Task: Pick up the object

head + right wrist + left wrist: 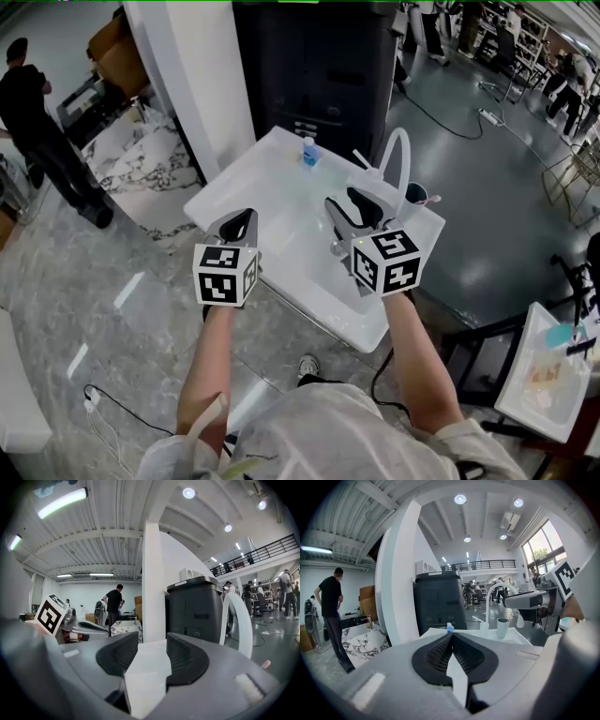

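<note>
A small clear bottle with a blue cap (309, 152) stands at the far side of the white table (281, 225); in the left gripper view this bottle (449, 628) shows just past the jaw tips. A dark cup (415, 195) stands at the table's right, beside a white arched tube (398, 155). My left gripper (246, 217) hovers over the table's near left edge, its jaws shut with nothing between them (451, 637). My right gripper (345, 202) hangs over the table's near right part, open, with only bare table between its jaws (152, 641).
A tall black cabinet (319, 66) stands behind the table, with a white pillar (202, 75) to its left. A person in black (42, 131) stands at far left near a marble slab (150, 155). Another white tray table (553, 375) sits at lower right. Cables run along the floor.
</note>
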The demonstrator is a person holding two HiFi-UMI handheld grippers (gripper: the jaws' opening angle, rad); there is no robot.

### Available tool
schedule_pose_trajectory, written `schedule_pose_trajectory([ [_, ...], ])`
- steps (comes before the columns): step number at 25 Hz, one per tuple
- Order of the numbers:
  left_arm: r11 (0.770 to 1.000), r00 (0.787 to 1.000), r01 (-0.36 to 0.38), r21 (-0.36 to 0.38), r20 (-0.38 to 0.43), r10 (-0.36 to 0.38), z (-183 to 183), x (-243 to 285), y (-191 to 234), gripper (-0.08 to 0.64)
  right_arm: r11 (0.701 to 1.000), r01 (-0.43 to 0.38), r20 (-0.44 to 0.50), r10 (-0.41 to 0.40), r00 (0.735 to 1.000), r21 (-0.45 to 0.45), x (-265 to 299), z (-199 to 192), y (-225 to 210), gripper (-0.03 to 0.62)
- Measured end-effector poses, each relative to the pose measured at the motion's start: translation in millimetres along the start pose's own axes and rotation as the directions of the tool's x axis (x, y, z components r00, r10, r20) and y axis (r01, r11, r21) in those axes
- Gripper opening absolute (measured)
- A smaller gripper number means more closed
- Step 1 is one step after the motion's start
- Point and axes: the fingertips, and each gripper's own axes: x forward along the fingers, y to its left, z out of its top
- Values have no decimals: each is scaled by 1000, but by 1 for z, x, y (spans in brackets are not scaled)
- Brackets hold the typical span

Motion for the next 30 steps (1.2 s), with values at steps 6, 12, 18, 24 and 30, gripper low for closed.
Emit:
schedule_pose_trajectory([
  [6,1000,1000,-16,3,-10,16,5,23,12,2,1000,-6,1,6,1000,18,26,2,-18,204],
  [12,999,1000,-27,20,-13,27,13,43,19,2,999,-9,10,8,1000,32,46,4,-31,212],
  [18,999,1000,-19,33,-11,20,19,60,24,2,999,-7,17,6,1000,39,60,5,-37,213],
  [24,999,1000,-19,32,-8,19,20,73,33,2,999,13,23,-14,1000,48,69,5,-46,213],
  [30,1000,1000,1,30,-5,-1,16,92,43,2,998,30,24,-31,999,53,84,0,-50,221],
])
